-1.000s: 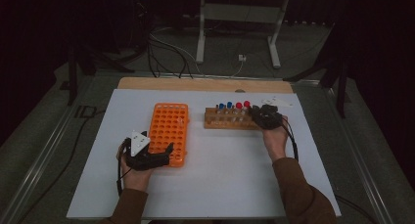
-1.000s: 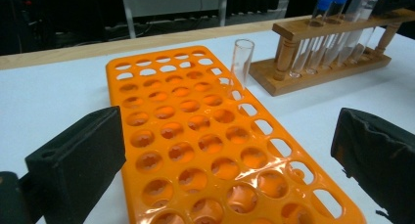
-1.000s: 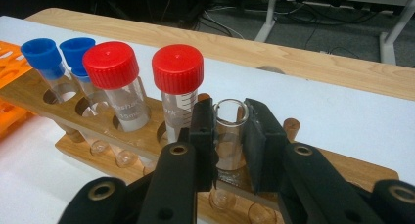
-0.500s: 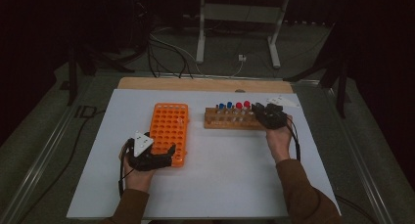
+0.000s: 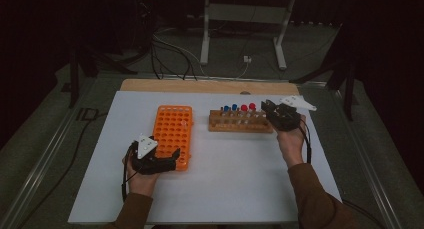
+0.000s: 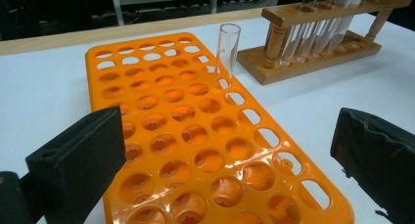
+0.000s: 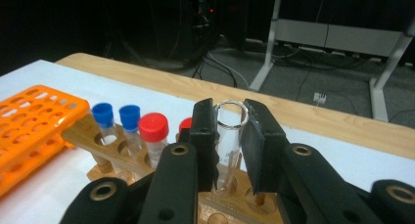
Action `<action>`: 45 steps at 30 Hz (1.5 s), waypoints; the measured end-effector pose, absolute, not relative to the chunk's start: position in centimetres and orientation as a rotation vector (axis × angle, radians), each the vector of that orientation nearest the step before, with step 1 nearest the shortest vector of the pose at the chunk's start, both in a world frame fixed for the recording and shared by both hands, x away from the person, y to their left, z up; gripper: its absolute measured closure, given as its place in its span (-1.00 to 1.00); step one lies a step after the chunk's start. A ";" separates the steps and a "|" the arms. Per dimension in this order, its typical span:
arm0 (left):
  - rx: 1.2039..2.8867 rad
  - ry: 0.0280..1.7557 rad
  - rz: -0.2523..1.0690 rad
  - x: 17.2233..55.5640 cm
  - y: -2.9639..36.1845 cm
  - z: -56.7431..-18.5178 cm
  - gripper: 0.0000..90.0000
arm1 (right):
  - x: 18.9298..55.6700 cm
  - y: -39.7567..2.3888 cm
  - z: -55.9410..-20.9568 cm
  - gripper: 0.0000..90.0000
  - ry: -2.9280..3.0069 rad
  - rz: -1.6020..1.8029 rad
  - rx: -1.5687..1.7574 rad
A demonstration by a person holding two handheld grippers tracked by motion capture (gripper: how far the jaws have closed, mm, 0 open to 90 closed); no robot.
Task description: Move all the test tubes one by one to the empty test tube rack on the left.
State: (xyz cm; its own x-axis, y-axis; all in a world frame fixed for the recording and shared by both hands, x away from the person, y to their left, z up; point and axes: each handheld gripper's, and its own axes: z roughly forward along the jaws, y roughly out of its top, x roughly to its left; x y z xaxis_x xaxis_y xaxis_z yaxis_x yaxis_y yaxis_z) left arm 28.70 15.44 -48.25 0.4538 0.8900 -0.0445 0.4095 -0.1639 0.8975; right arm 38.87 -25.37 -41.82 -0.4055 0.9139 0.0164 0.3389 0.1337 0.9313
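The right gripper (image 7: 229, 136) clamps an uncapped clear glass test tube (image 7: 228, 141) upright over the brown wooden tube rack (image 5: 240, 123), while the left gripper (image 6: 230, 160) hangs wide open, holding nothing, over the orange plastic perforated rack (image 6: 195, 136).

Dim room, cable-strewn grey floor (image 5: 240, 49)

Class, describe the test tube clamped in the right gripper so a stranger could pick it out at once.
Find the wooden rack on the white table, right of the orange rack. At its right end, the right gripper pinches a clear tube. Unlike its blue- and red-capped neighbours, it is open-topped.
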 end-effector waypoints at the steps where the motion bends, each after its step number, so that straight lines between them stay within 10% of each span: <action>1: 1.763 1.114 0.642 28.7 15.4 -48.3 -0.98 | 38.8 -25.4 -41.6 0.70 1.828 1.269 1.199; 45: 1.769 0.961 0.581 28.5 10.2 -45.4 -0.63 | 34.5 -20.2 -41.1 0.70 2.131 1.475 0.991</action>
State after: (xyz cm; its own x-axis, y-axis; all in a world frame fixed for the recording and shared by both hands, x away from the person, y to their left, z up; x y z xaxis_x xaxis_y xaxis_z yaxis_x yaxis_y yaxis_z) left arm 28.47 10.16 -45.43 0.5687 0.8213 -0.0454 0.3414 -0.1855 0.9214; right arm 34.46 -20.22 -41.10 -0.6868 0.7211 0.0912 0.3394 0.2072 0.9175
